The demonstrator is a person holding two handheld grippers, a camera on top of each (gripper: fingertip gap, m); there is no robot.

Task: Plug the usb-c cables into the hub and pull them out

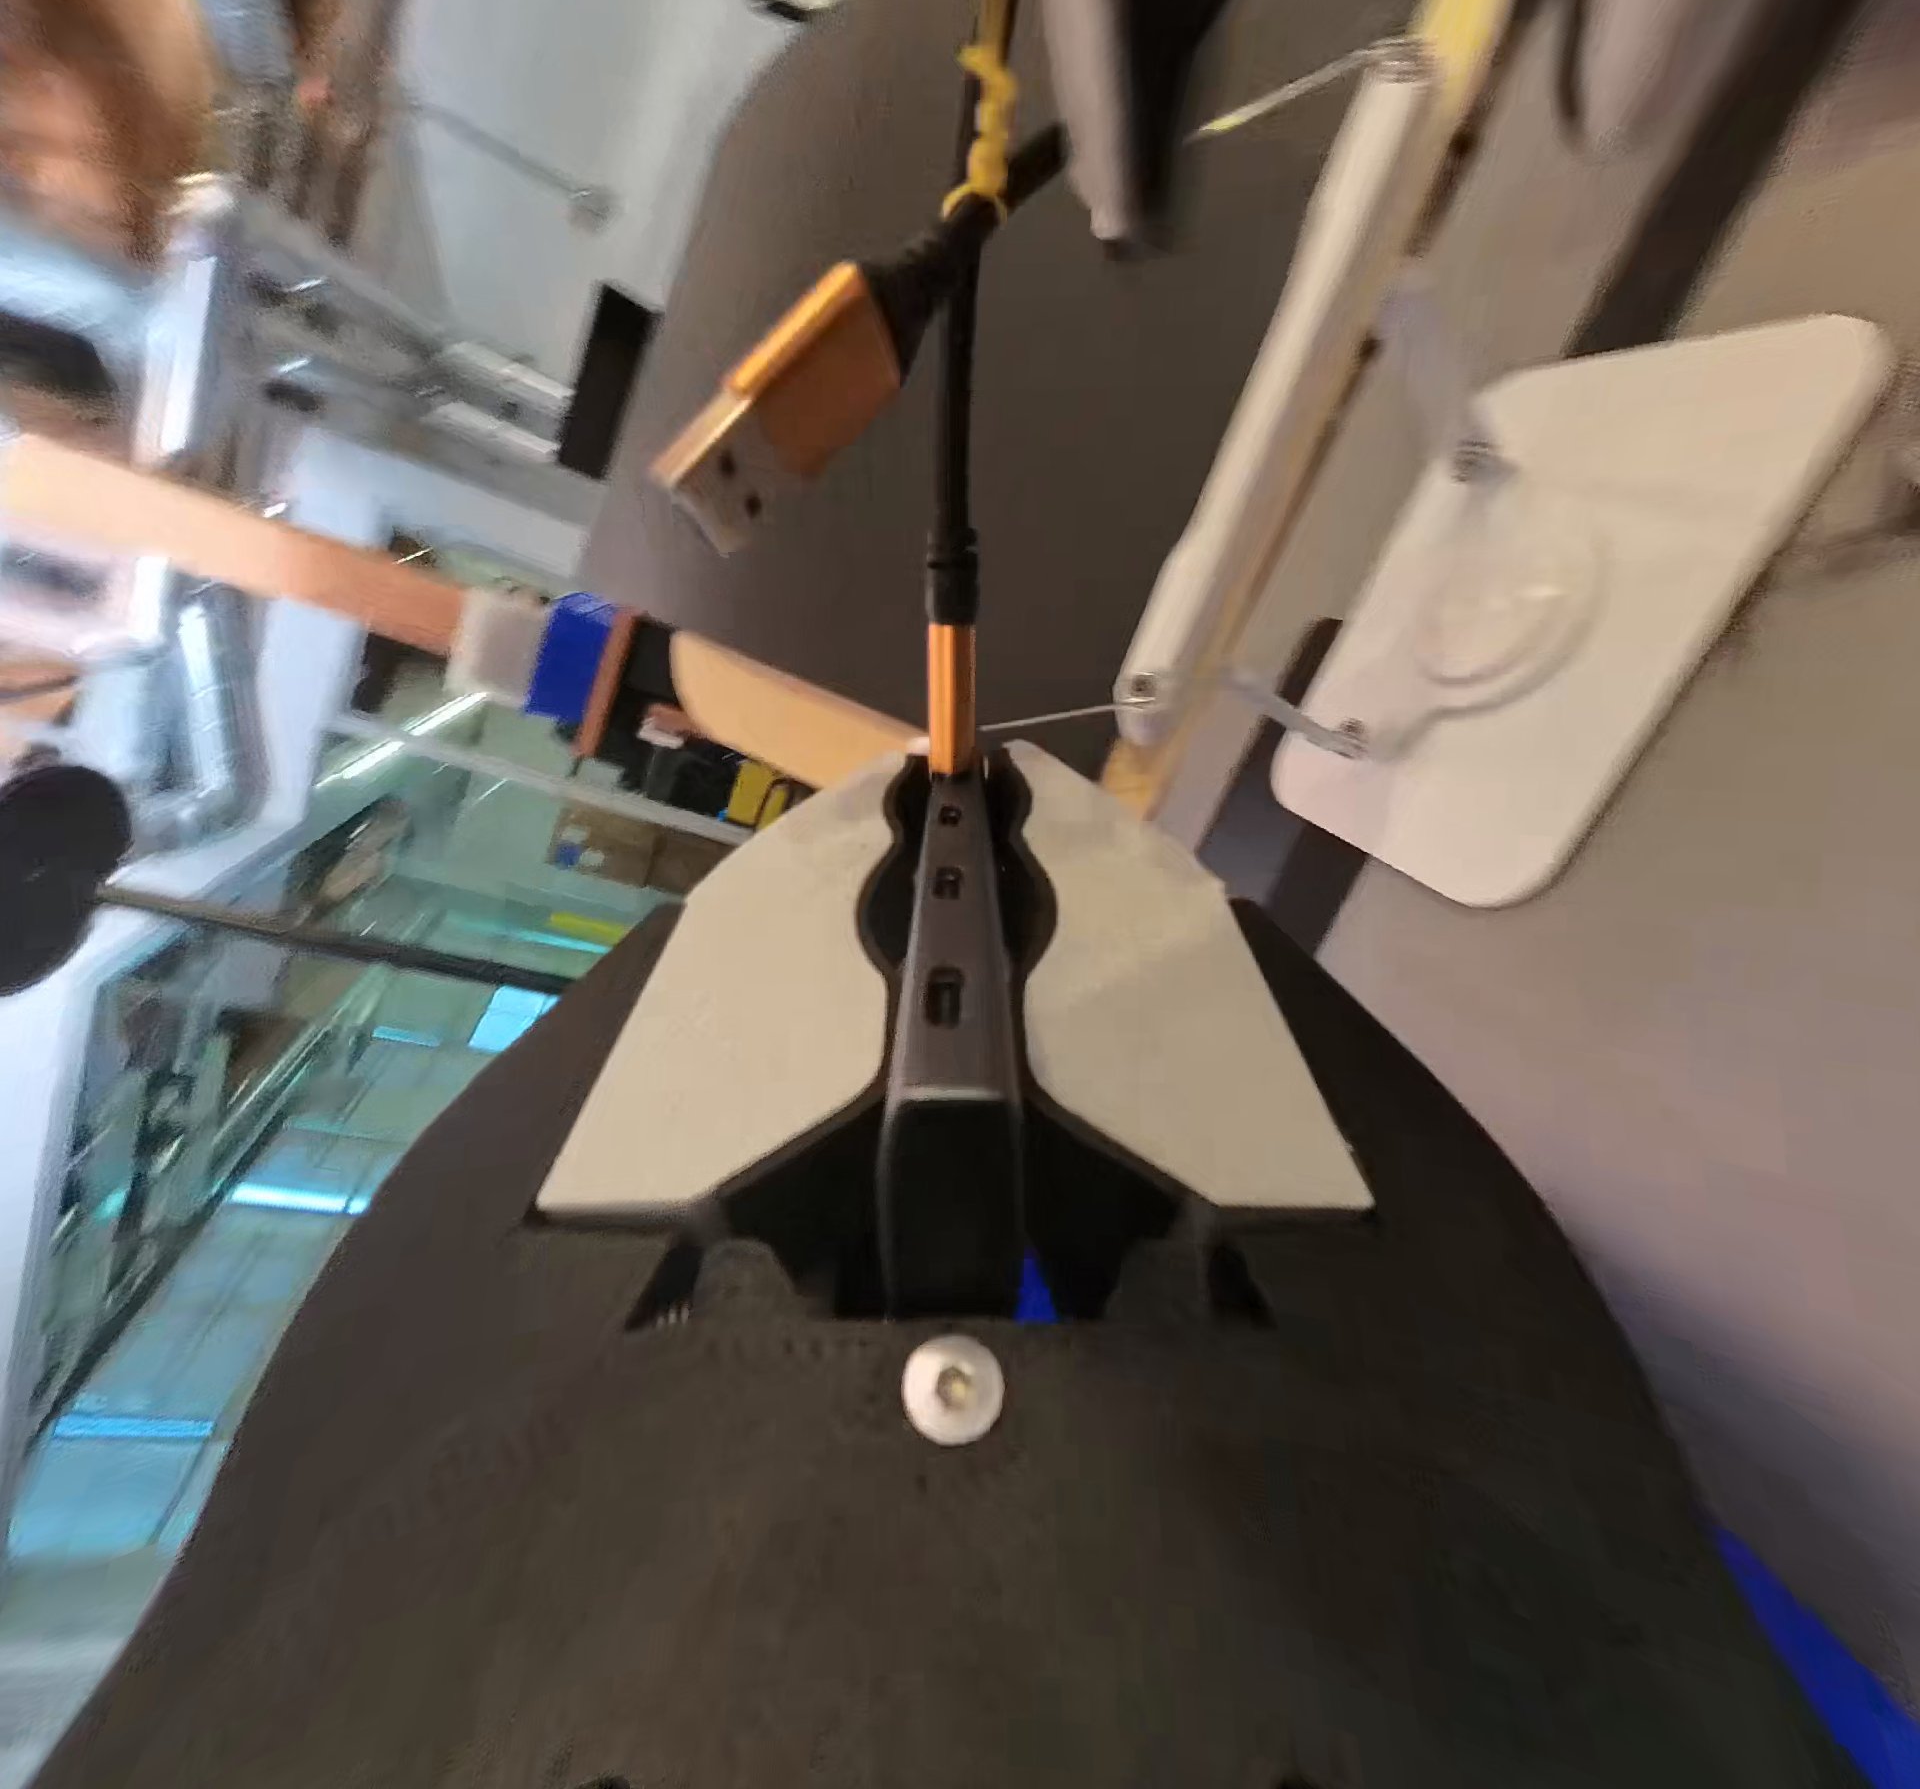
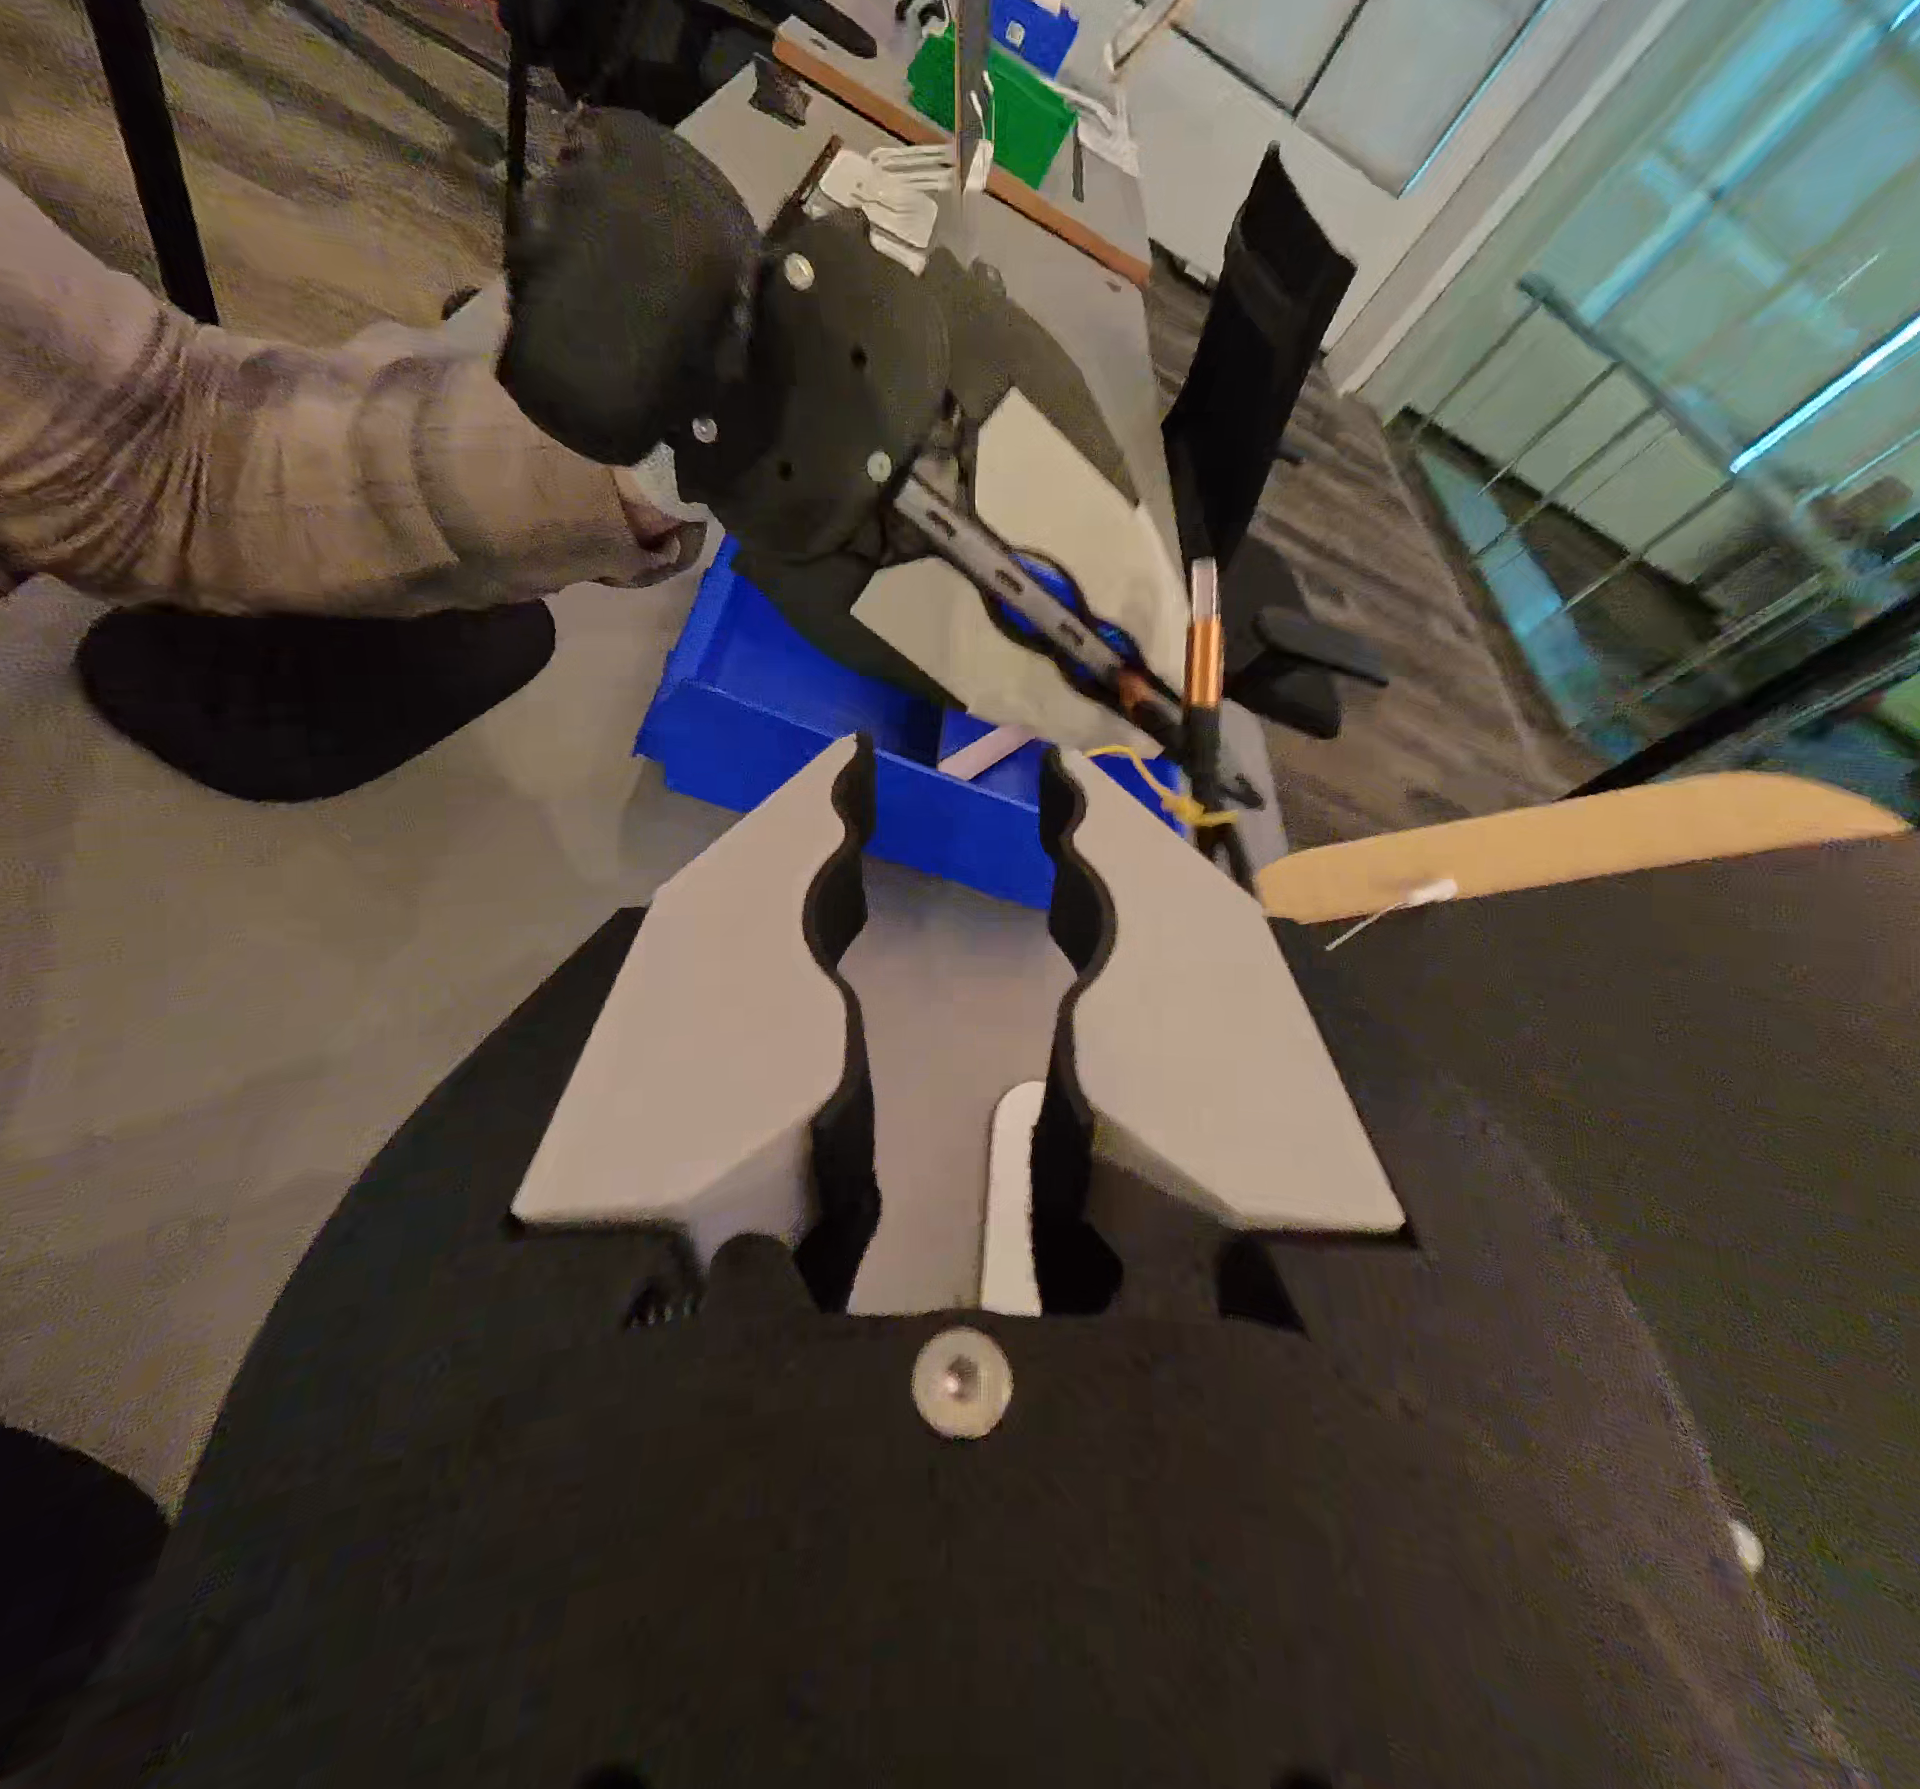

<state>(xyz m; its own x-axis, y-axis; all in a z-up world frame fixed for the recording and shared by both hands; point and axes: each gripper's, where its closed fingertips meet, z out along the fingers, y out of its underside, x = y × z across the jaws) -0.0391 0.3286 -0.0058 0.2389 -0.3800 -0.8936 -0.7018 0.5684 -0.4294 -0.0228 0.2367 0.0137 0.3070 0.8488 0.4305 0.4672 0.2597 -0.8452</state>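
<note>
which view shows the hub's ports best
The left wrist view: the hub sits clamped in the left gripper, ports facing the camera. The right wrist view shows the hub farther off, mostly hidden by the fingers.

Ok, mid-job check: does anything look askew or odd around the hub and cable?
One oddity: the hub is clamped in the left gripper off the table, with an orange-sleeved plug seated at its far end. The cable's other orange plug dangles loose. The right gripper is open and empty.
</note>
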